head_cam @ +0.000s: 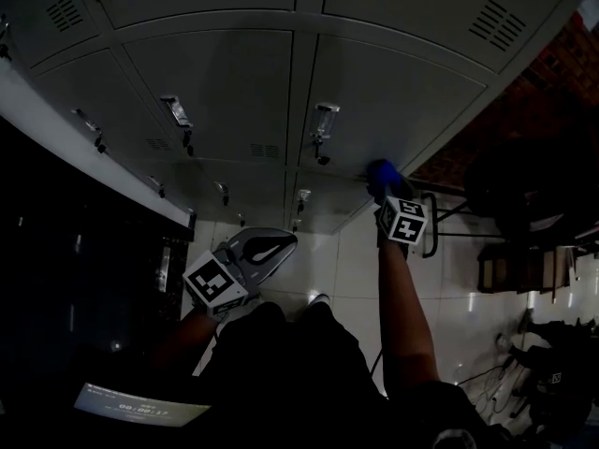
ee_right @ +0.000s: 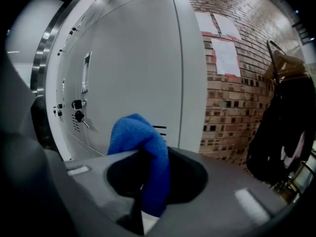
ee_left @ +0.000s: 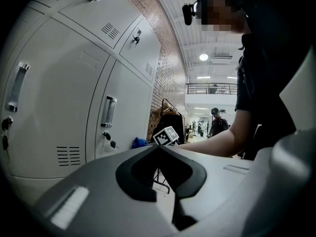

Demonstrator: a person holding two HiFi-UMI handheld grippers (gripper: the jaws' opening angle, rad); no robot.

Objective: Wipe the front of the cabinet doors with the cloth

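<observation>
The right tongs (head_cam: 386, 187) are clamped on the blue cloth (head_cam: 381, 170), which bunches up past their tips and hangs down between them. They hold it at the lower part of a grey locker door (head_cam: 402, 101), lower than the door's handle (head_cam: 324, 120) and towards the brick wall (ee_right: 232, 107). The left tongs (head_cam: 277, 245) hang lower, well apart from the cloth, pressed together on nothing.

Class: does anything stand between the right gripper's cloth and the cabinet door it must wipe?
Nothing visible does. The blue cloth clamped in the right gripper faces bare cabinet door; the handle and keyed lock sit to its left.
</observation>
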